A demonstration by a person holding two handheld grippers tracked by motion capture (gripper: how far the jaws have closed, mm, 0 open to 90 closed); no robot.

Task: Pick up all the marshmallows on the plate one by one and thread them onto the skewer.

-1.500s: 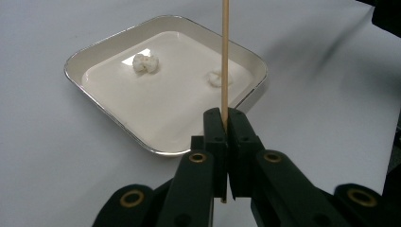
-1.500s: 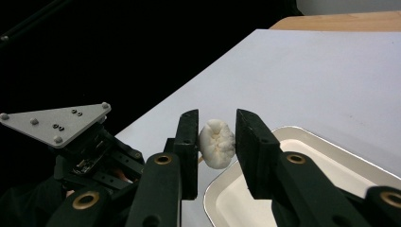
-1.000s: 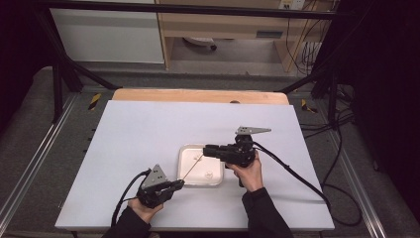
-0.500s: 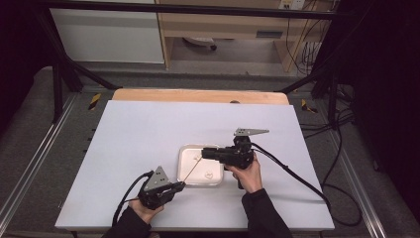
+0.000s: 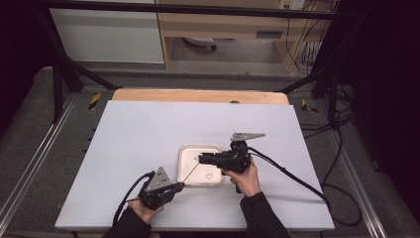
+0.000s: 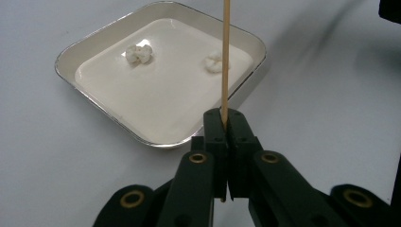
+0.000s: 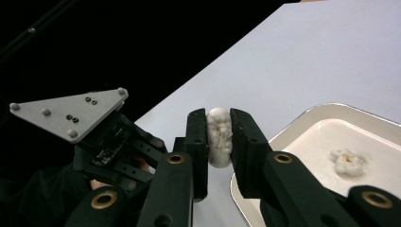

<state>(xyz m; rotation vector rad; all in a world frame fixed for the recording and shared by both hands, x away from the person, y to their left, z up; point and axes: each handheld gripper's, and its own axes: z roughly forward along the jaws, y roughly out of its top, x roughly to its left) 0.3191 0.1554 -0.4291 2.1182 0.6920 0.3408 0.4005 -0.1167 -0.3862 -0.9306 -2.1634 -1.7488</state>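
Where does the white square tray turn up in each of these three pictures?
High view: white tray lies just below centre, between the two grippers.
Left gripper view: upper left, behind the wooden skewer.
Right gripper view: lower right corner.
Shared landmark: the white lumps lying in it.

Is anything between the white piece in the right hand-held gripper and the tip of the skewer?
Nothing visible. The right hand-held gripper is shut on the white piece; the left hand-held gripper clamps the skewer, which slants over the tray toward it through open air.

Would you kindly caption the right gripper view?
Right gripper pinching a white marshmallow beside the tray.
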